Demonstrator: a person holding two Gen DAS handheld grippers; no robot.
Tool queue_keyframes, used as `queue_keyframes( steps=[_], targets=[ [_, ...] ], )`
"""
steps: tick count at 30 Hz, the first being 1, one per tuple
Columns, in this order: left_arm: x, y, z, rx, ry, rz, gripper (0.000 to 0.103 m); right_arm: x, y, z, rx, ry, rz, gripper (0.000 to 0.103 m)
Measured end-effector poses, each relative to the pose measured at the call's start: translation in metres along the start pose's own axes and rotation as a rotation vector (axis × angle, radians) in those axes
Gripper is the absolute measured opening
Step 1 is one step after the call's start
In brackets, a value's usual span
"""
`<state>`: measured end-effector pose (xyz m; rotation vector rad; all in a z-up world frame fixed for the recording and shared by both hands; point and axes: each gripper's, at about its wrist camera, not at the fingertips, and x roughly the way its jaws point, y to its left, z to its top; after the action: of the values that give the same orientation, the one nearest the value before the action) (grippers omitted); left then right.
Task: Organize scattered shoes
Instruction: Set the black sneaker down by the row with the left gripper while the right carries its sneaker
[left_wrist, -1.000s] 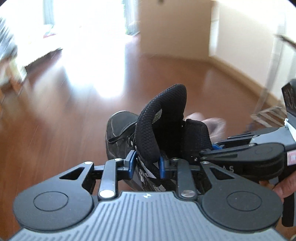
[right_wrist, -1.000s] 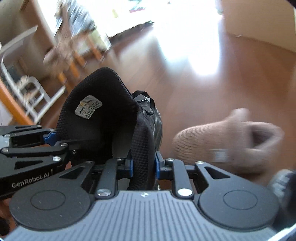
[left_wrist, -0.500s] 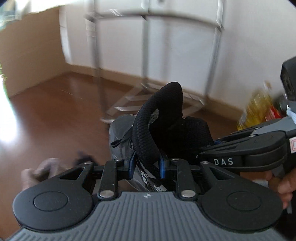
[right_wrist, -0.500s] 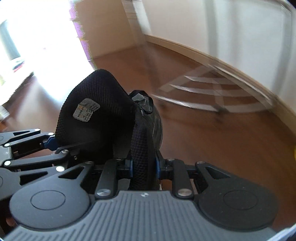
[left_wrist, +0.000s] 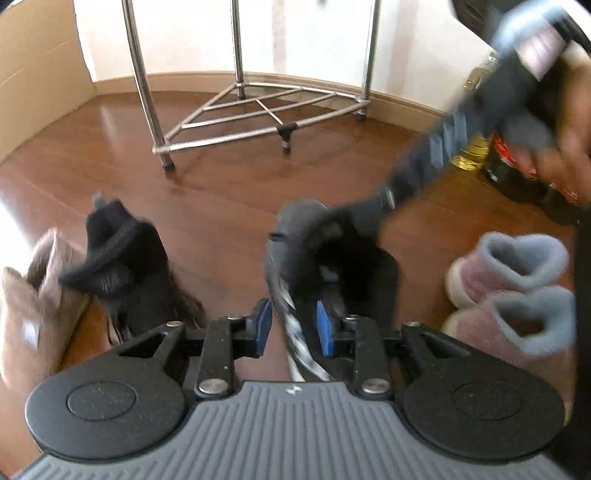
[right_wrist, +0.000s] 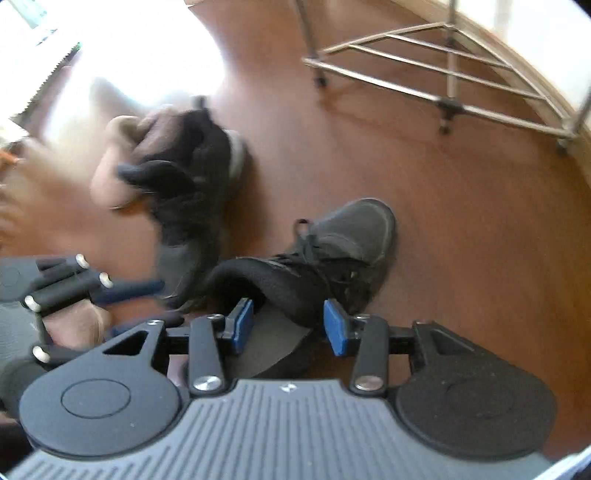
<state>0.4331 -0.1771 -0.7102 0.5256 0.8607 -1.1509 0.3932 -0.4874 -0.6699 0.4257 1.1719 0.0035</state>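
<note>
A dark grey sneaker (left_wrist: 325, 258) stands on the wood floor; in the right wrist view (right_wrist: 332, 251) it points away from me. My left gripper (left_wrist: 293, 326) is open, its blue pads on either side of the sneaker's side wall without pinching it. My right gripper (right_wrist: 288, 323) is open around the heel collar; it also shows blurred in the left wrist view (left_wrist: 369, 210). A second dark sneaker (right_wrist: 195, 184) lies to the left, next to a tan boot (left_wrist: 33, 295). Two pink slippers with grey cuffs (left_wrist: 513, 291) sit to the right.
A metal rack base (left_wrist: 258, 110) with upright poles stands ahead against the white wall. A cardboard box (left_wrist: 33, 74) is at the far left. A yellow bottle (left_wrist: 472, 147) and dark bags lie at the right by the wall.
Both grippers swung the sneaker round toward the rack, lowered it to the floor beside the other shoes, and opened their jaws off it.
</note>
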Motion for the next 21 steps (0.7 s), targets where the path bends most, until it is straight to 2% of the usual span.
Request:
queue_keyframes(
  steps=[1, 3, 7, 9, 10, 13, 17, 18, 19, 21],
  targets=[
    [-0.001, -0.007, -0.001, 0.010, 0.007, -0.028, 0.032, -0.006, 0.005, 0.002, -0.091, 0.007, 0.002, 0.042],
    [-0.003, -0.020, -0.005, 0.039, 0.024, -0.071, 0.033, -0.016, 0.026, 0.001, -0.389, 0.021, -0.024, 0.044],
    [-0.002, -0.040, -0.015, 0.135, 0.059, -0.079, 0.033, -0.011, 0.074, -0.042, -1.134, 0.137, 0.018, 0.045],
    [-0.007, -0.036, -0.018, 0.108, 0.064, -0.064, 0.033, 0.001, 0.081, -0.057, -1.343, 0.186, 0.030, 0.045],
    [-0.009, -0.034, -0.019, 0.095, 0.066, -0.056, 0.033, 0.016, 0.084, -0.067, -1.506, 0.238, 0.039, 0.045],
    [-0.016, -0.027, -0.023, 0.051, 0.070, -0.031, 0.033, 0.047, 0.079, -0.078, -1.744, 0.305, 0.046, 0.045],
    [-0.020, -0.018, -0.026, -0.020, 0.074, -0.010, 0.033, 0.077, 0.072, -0.096, -1.987, 0.374, 0.003, 0.035],
    [-0.021, -0.016, -0.026, -0.031, 0.076, -0.006, 0.033, 0.081, 0.070, -0.098, -2.004, 0.396, 0.010, 0.029],
    [-0.020, -0.015, -0.027, -0.035, 0.078, 0.000, 0.033, 0.085, 0.069, -0.099, -2.007, 0.406, 0.017, 0.019],
    [-0.019, -0.012, -0.028, -0.042, 0.082, 0.010, 0.033, 0.092, 0.065, -0.099, -1.969, 0.414, 0.025, 0.018]
  ],
)
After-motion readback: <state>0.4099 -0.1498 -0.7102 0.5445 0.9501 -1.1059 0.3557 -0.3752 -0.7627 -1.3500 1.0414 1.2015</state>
